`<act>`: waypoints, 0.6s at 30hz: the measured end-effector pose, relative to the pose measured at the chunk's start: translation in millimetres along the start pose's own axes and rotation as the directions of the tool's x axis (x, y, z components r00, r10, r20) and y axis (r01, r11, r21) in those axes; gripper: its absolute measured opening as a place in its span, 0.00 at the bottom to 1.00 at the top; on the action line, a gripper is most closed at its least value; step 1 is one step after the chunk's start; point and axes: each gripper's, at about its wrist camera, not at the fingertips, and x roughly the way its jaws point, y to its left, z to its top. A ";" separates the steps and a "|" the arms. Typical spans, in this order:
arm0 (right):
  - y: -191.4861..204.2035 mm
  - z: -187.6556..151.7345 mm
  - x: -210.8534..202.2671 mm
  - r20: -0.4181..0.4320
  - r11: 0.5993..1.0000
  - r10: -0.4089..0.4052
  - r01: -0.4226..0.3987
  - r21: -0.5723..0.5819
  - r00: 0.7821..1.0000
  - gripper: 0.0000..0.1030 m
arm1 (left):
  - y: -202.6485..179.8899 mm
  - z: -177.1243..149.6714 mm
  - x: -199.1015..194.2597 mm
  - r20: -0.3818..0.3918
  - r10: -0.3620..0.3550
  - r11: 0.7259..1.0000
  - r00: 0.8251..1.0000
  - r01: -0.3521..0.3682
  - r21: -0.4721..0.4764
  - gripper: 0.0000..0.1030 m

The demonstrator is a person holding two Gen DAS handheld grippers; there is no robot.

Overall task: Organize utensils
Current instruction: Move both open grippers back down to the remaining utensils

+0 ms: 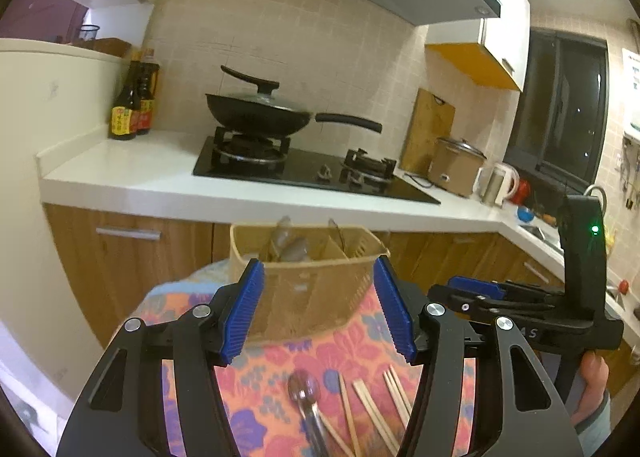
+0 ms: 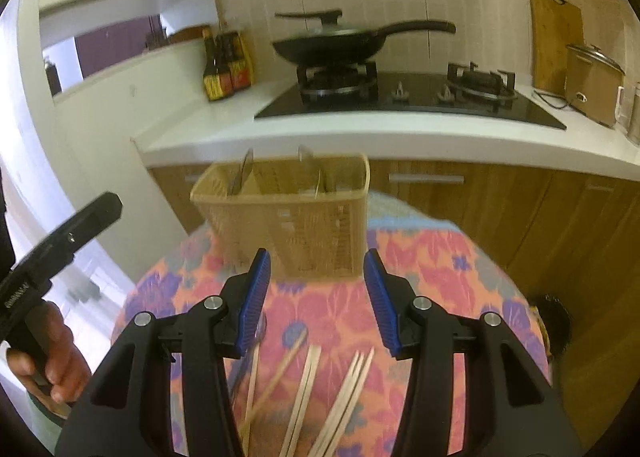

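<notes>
Both grippers, left gripper (image 1: 320, 309) and right gripper (image 2: 318, 303), stand with jaws apart, empty. Chopsticks (image 2: 308, 389) and spoon (image 1: 306, 397) lie on the floral tabletop (image 2: 440, 257), lower centre; utensil basket (image 2: 288, 217) beyond. Recommend gripping one chopstick pair mid-length, then lowering into an open compartment.

Beige utensil basket (image 2: 304, 217); tablecloth (image 2: 440, 277) orange, pink and purple floral; pale wood chopsticks (image 2: 308, 389); black wok (image 1: 260, 117); grippers' pads (image 1: 244, 309) blue, ribbed.

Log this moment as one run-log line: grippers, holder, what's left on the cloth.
left gripper: open, empty | right gripper: open, empty | utensil holder: some utensils inside | floral cloth: chopsticks, spoon loose
</notes>
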 end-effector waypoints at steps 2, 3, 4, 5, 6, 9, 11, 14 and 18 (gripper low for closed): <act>1.0 -13.0 0.8 -0.032 1.000 -0.008 0.008 -0.003 0.999 0.43 | -3.0 -7.0 -5.3 -0.019 0.003 1.000 1.000 -0.003 0.001 0.54; 0.9 -18.0 1.8 -0.047 1.000 -0.009 0.009 -0.001 0.999 0.43 | -4.7 -11.8 -7.7 -0.031 0.007 1.000 0.999 -0.007 0.000 0.54; 0.2 -24.9 3.3 -0.064 1.000 -0.010 0.010 0.003 0.998 0.43 | -5.5 -15.6 -8.7 -0.043 0.011 1.000 0.999 -0.011 -0.001 0.54; -0.7 -31.8 5.0 -0.083 1.000 -0.009 0.010 0.008 0.997 0.43 | -6.0 -21.3 -9.7 -0.059 0.015 1.000 0.998 -0.015 -0.003 0.54; -1.2 -36.2 5.9 -0.094 1.000 -0.007 0.008 0.011 0.996 0.43 | -5.9 -26.2 -9.9 -0.074 0.018 1.000 0.997 -0.019 -0.005 0.53; -5.5 -52.6 9.6 -0.136 1.000 0.002 0.001 0.024 0.991 0.35 | -2.3 -41.7 -5.6 -0.141 0.026 0.999 0.990 -0.029 -0.024 0.53; -10.5 -63.3 12.0 -0.160 0.999 0.002 0.004 0.040 0.987 0.35 | 1.8 -51.5 -0.8 -0.190 0.026 0.999 0.981 -0.034 -0.041 0.52; -23.5 -78.5 17.6 -0.197 0.996 -0.002 0.020 0.086 0.980 0.31 | 8.6 -70.4 11.6 -0.284 0.032 0.997 0.958 -0.050 -0.056 0.49; -46.0 -100.0 32.5 -0.269 0.986 0.001 0.043 0.158 0.963 0.22 | 10.8 -92.0 27.8 -0.382 0.025 0.998 0.924 -0.047 -0.049 0.45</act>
